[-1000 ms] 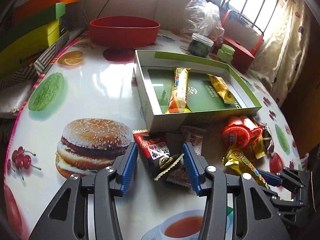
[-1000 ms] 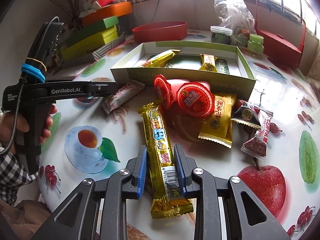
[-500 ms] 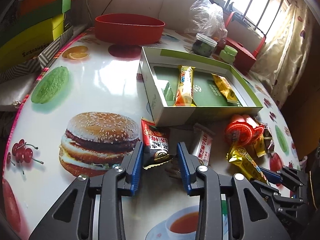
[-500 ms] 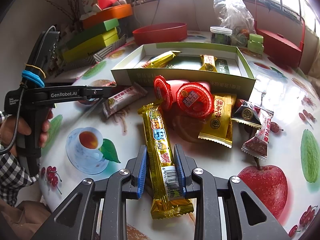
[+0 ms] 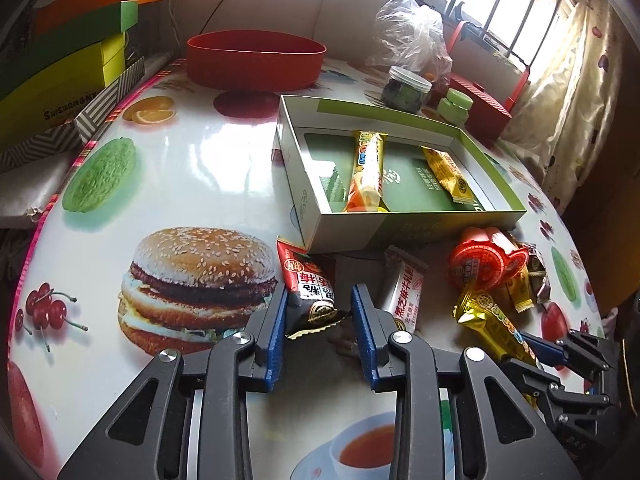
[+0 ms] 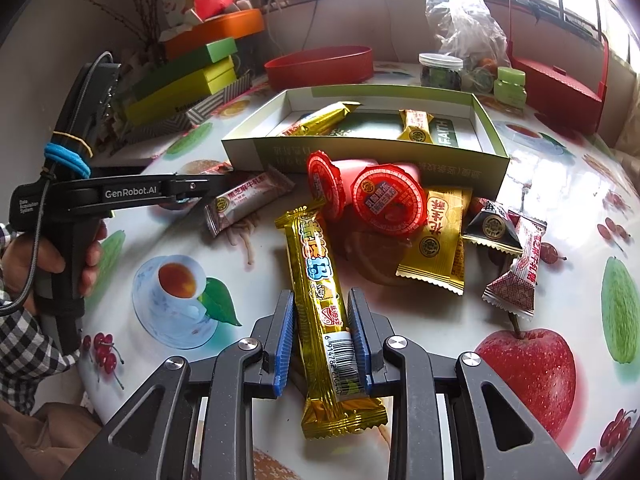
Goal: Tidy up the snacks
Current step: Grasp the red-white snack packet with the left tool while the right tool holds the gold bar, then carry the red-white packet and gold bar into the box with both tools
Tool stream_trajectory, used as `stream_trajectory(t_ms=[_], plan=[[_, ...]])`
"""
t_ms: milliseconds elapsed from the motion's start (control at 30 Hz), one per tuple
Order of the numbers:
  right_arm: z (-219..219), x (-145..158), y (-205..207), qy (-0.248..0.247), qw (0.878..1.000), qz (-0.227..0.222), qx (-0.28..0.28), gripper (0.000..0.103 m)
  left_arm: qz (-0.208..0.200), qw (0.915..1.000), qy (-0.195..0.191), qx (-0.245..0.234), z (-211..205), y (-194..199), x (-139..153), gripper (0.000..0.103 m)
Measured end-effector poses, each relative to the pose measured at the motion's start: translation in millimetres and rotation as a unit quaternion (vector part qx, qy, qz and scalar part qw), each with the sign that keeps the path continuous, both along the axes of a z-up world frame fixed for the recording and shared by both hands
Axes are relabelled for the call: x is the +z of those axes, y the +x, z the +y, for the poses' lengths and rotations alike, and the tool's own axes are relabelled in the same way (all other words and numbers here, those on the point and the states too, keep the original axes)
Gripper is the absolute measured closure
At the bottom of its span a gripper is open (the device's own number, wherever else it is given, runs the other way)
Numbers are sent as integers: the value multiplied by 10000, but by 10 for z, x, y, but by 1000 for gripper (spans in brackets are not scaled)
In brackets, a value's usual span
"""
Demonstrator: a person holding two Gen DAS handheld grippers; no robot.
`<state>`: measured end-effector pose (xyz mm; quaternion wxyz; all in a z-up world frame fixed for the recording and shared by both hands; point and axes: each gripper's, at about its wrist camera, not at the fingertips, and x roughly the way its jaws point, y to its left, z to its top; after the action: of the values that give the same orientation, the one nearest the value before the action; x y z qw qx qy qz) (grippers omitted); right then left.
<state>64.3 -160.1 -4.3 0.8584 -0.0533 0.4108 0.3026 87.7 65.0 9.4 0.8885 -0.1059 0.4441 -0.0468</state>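
Note:
My left gripper (image 5: 320, 300) has its blue jaws closing around a red and black snack packet (image 5: 310, 286) lying just in front of the green and white box (image 5: 340, 236); a small gap shows on the right side. My right gripper (image 6: 321, 308) is shut on a long gold snack bar (image 6: 320, 284) that lies on the table. The box (image 6: 360, 156) holds a gold bar (image 5: 366, 172) and a yellow packet (image 5: 448, 174). Loose snacks lie in front of the box: two red jelly cups (image 6: 384, 200), a yellow packet (image 6: 436, 240), a white and red packet (image 6: 248, 200).
A red bowl (image 5: 256, 60) stands behind the box. Stacked coloured boxes (image 5: 60, 72) fill the back left. A jar (image 5: 406, 90), plastic bag (image 5: 412, 36) and red case (image 6: 560, 88) stand at the back right. The left gripper's body (image 6: 120, 196) reaches in from the left.
My left gripper has moved forward and narrowed its jaws around the red and black packet. My right gripper stays shut on the gold bar without moving.

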Motion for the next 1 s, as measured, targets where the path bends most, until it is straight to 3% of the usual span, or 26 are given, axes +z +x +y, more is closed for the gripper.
stream_trajectory(t_ms=[567,1000], plan=[[31,82,-99,-9,9999,-155,42,81,-172,9998,-29,-34,-43,-249,146,71],[-14,252,-226,248,9986,-431,180,81,-449,9989,-31,-111,-96,-425,362,71]])
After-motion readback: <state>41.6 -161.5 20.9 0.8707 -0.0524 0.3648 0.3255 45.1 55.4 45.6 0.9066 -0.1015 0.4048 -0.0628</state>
